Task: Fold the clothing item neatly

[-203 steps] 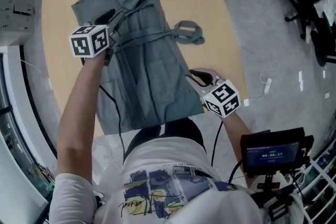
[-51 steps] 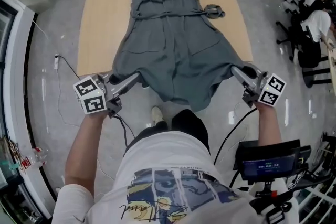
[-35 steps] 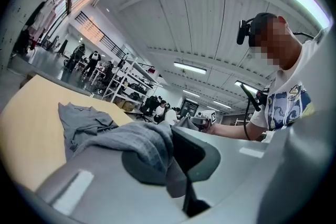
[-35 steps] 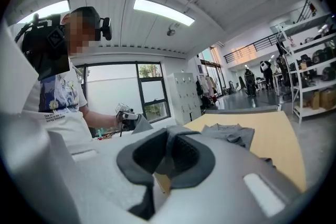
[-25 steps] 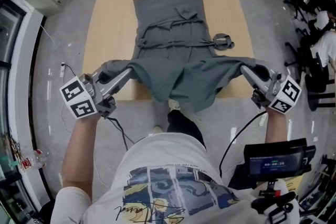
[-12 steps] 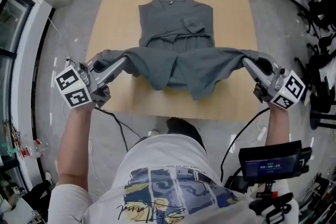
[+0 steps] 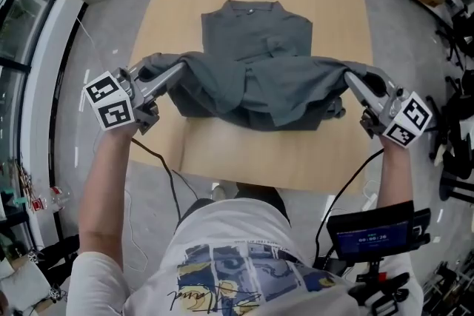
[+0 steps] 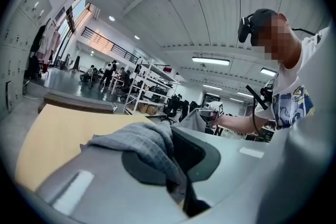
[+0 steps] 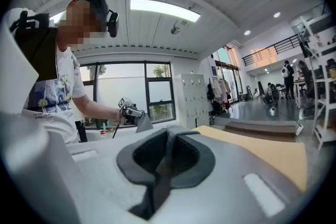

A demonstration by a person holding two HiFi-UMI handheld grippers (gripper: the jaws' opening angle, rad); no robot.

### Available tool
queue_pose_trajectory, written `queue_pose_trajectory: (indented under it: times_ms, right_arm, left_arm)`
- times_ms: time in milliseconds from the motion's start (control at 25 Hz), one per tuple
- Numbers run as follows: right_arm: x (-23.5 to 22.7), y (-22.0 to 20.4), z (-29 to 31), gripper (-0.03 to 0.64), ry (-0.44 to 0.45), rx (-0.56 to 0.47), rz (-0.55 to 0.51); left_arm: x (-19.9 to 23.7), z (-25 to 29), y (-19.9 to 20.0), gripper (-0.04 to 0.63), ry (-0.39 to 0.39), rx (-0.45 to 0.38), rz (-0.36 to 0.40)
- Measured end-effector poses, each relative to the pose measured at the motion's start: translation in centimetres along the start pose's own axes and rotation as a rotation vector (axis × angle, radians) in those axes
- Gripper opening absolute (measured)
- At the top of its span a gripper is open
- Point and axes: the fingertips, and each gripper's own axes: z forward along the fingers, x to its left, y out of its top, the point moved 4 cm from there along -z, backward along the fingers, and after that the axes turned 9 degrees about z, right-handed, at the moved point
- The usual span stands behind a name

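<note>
Garment [image 7: 255,78]: grey, collared, on the wooden table [image 7: 274,155], collar toward the table's far edge. Hem lifted and drawn back over the upper half, stretched across the table's middle and sagging in folds that hide the waist.

Left gripper [image 7: 176,72] is clamped on one hem corner just inside the table's left edge, with cloth bunched over its jaws. Right gripper [image 7: 354,81] is clamped on the other corner just inside the table's right edge, pinching a thin fold.

Black cable [image 7: 159,174] hangs past the table's near edge. Small screen [image 7: 370,233] sits beyond the table's near right corner.
</note>
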Motion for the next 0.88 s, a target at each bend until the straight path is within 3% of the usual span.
queue_pose_trajectory:
  times_ms: [320, 600, 880]
  right_arm:
    - [-1.6, 0.0, 0.9, 0.015, 0.007, 0.020, -0.013]
    - [-11.9, -1.2, 5.7, 0.015, -0.020, 0.079, 0.048]
    - [-18.5, -6.0, 8.0, 0.015, -0.060, 0.117, 0.152]
  left_arm:
    - [0.8, 1.3, 1.0, 0.021, 0.025, 0.028, 0.016]
    - [10.4, 8.3, -1.3, 0.021, 0.009, 0.072, -0.034]
    - [16.0, 11.6, -6.2, 0.021, 0.035, 0.138, -0.122]
